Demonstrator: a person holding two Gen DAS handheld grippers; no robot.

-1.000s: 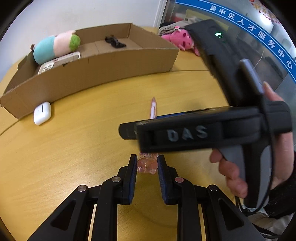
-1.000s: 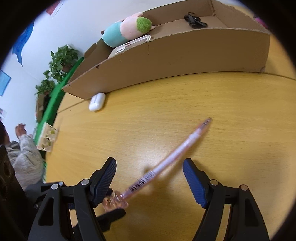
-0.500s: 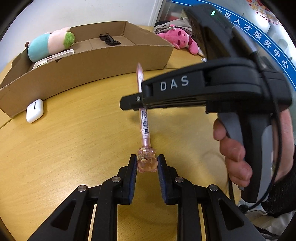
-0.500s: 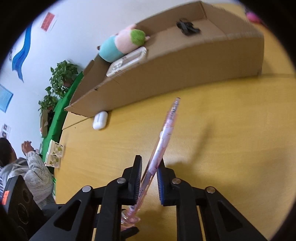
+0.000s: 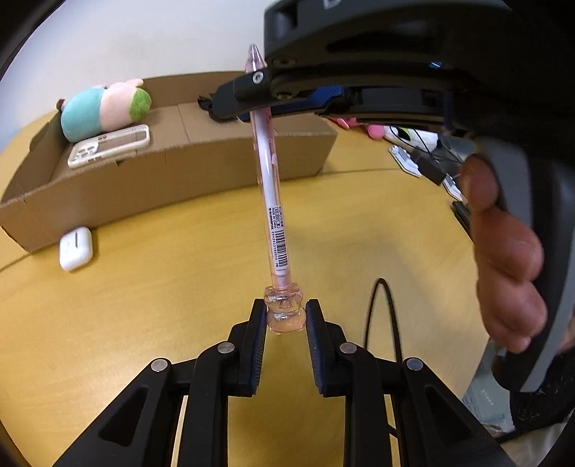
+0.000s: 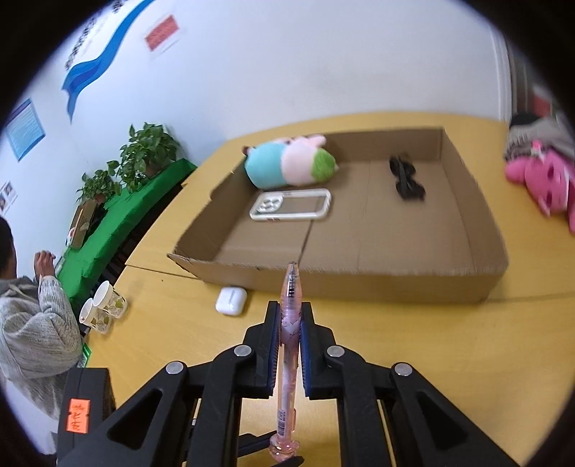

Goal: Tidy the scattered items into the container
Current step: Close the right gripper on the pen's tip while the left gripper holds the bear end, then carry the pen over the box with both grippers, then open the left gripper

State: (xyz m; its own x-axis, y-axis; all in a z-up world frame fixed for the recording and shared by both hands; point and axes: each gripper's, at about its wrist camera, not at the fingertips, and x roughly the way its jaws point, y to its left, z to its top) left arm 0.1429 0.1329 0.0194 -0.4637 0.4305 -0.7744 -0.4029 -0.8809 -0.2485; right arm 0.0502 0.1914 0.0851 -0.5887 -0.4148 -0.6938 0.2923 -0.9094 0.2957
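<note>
Three things already lie in the box (image 6: 413, 280); your right gripper (image 6: 289, 323) pinches the pen (image 6: 289, 316) aloft, left gripper (image 5: 285, 319) loosely brackets its cap, earbud case (image 6: 231, 300) remains outside

- The pink pen (image 5: 267, 179), which stands between the fingers of the left gripper (image 5: 285, 318), has a white sticker with a barcode (image 5: 281, 248) on its lower barrel. Small print and a row of digits run along the sticker, but they are too small to read with certainty.
- The same barcode sticker (image 6: 284, 424) shows in the right wrist view, behind the right gripper (image 6: 289, 316); there it is not readable.
- An orange label (image 6: 76, 420) sits on a black box to the lower left of the right gripper. It has handwritten characters, not clear enough to read.
- A red sign (image 6: 161, 32) and a blue-and-white poster (image 6: 25, 127) hang on the wall far ahead and to the left; their text is too small to read.
</note>
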